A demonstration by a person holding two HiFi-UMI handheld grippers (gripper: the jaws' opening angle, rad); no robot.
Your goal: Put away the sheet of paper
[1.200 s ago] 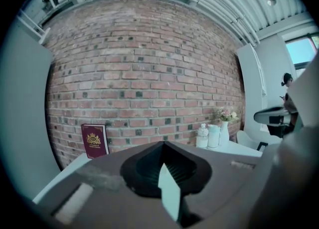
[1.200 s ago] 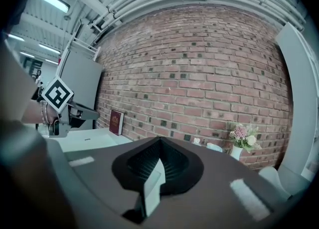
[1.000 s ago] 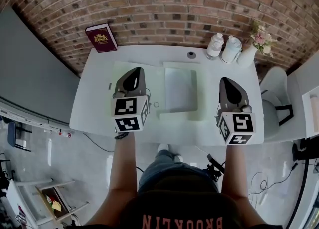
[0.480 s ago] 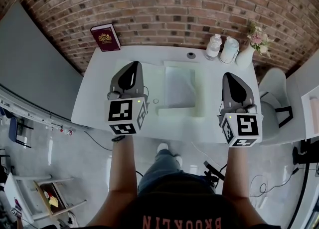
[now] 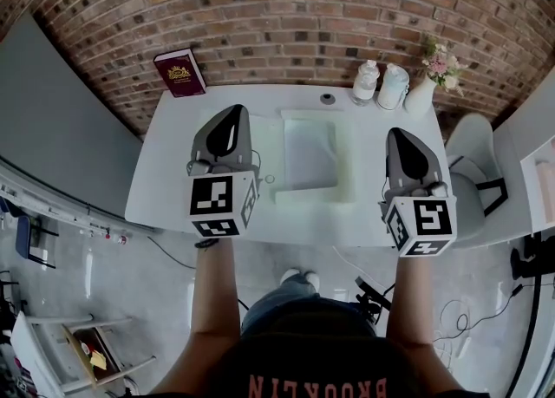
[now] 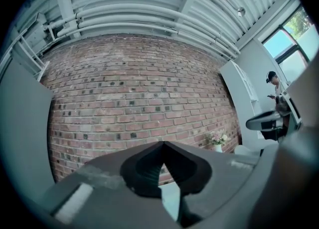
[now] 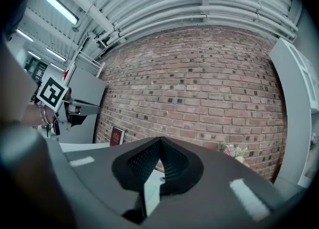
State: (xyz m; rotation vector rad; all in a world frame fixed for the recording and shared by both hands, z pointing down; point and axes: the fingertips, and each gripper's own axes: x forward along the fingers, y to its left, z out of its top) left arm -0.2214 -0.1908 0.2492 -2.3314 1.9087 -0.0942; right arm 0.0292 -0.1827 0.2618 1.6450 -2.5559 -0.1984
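The sheet of paper [image 5: 310, 154] lies flat in the middle of the white table [image 5: 165, 188], over a pale greenish folder-like piece [image 5: 317, 192] that shows along its near and right sides. My left gripper [image 5: 232, 114] hovers over the table to the left of the sheet, shut and empty. My right gripper [image 5: 401, 134] hangs to the right of the sheet, also shut with nothing in it. In the left gripper view the gripper [image 6: 162, 145] points level at the brick wall. The right gripper [image 7: 160, 140] does the same in its own view.
A maroon book [image 5: 179, 72] leans at the table's far left corner. Two bottles [image 5: 365, 81] and a vase of flowers [image 5: 434, 69] stand at the far right, a small round object [image 5: 328, 99] near them. A white chair [image 5: 473, 181] stands right of the table.
Both grippers have risen a little above the table and stayed shut. The sheet has not moved.
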